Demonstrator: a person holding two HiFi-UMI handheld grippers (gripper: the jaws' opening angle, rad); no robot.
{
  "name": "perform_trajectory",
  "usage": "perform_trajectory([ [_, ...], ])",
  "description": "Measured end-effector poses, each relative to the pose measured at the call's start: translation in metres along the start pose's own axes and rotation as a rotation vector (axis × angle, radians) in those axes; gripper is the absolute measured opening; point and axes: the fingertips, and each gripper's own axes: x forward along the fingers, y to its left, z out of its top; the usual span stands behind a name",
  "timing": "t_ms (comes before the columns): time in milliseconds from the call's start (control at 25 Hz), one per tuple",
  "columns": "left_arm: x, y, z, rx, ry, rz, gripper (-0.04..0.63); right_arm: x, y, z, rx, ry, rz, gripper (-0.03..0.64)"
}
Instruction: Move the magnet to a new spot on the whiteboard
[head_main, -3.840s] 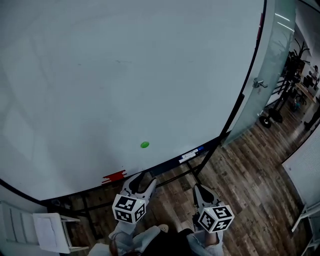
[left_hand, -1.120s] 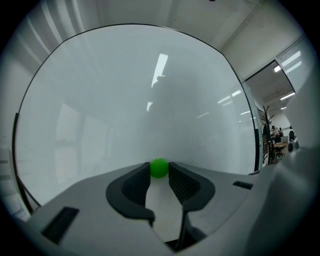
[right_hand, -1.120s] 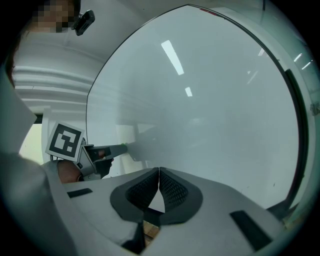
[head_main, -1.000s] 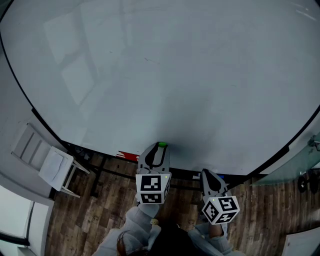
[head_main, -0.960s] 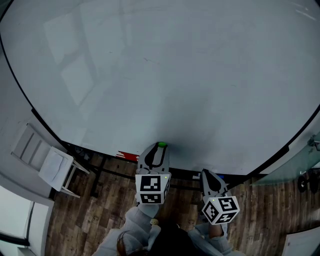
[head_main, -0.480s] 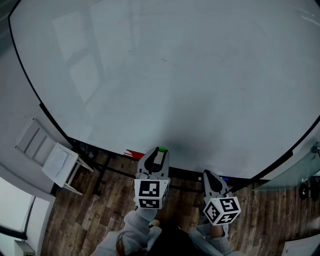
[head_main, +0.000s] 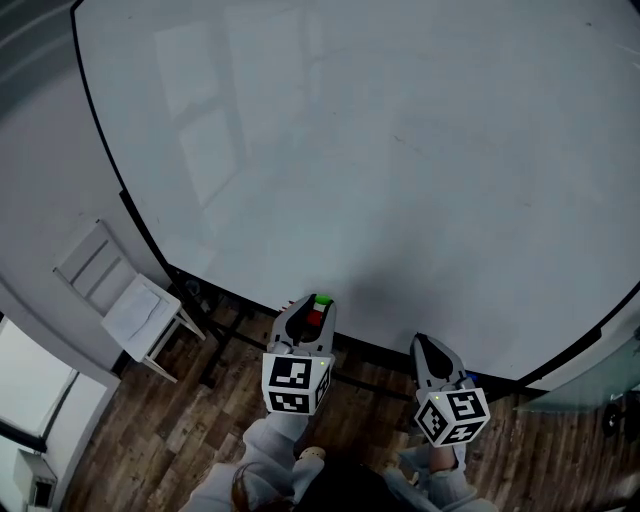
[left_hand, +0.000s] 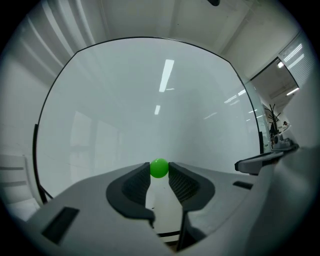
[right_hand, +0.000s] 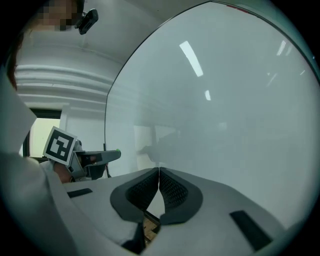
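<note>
A small round green magnet (left_hand: 159, 168) sits pinched between the tips of my left gripper (left_hand: 159, 170), just in front of the large whiteboard (left_hand: 150, 100). In the head view the magnet (head_main: 322, 299) shows at the tip of the left gripper (head_main: 318, 304), near the whiteboard's (head_main: 400, 150) bottom edge. My right gripper (head_main: 430, 350) hangs to the right of it, below the board. In the right gripper view its jaws (right_hand: 159, 172) meet at the tips with nothing between them. That view also shows the left gripper (right_hand: 97, 157) at the left, with a green speck at its tip.
A white chair (head_main: 125, 300) stands on the wooden floor at the left, beside the board's black frame (head_main: 130, 215). A window (head_main: 30, 420) lies at the bottom left. A glass partition (head_main: 590, 385) borders the board at the right.
The left gripper keeps hold of the green magnet and has shifted with it along the board's lower edge. The head view has swung, so the chair and board edge sit further right. The right gripper rose slightly.
</note>
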Motion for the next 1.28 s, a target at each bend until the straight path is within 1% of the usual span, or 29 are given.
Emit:
perform_trajectory([
  [280, -0.015, 0.052, 0.021, 0.01, -0.028, 0.061, 0.118, 0.032, 0.037, 0.034, -0.094, -0.045, 0.112, 0.028],
  [480, -0.019, 0.079, 0.05, 0.008, -0.077, 0.074, 0.118, 0.052, 0.06, 0.065, -0.154, -0.096, 0.177, 0.028],
  [840, -0.016, 0.117, 0.122, 0.066, -0.185, 0.104, 0.118, 0.075, 0.092, 0.139, -0.264, -0.226, 0.244, 0.028],
  [1040, -0.008, 0.132, 0.157, 0.092, -0.23, 0.114, 0.118, 0.083, 0.109, 0.179, -0.285, -0.314, 0.265, 0.028],
  [1280, -0.006, 0.159, 0.193, 0.145, -0.27, 0.149, 0.118, 0.093, 0.127, 0.211, -0.309, -0.368, 0.28, 0.028],
])
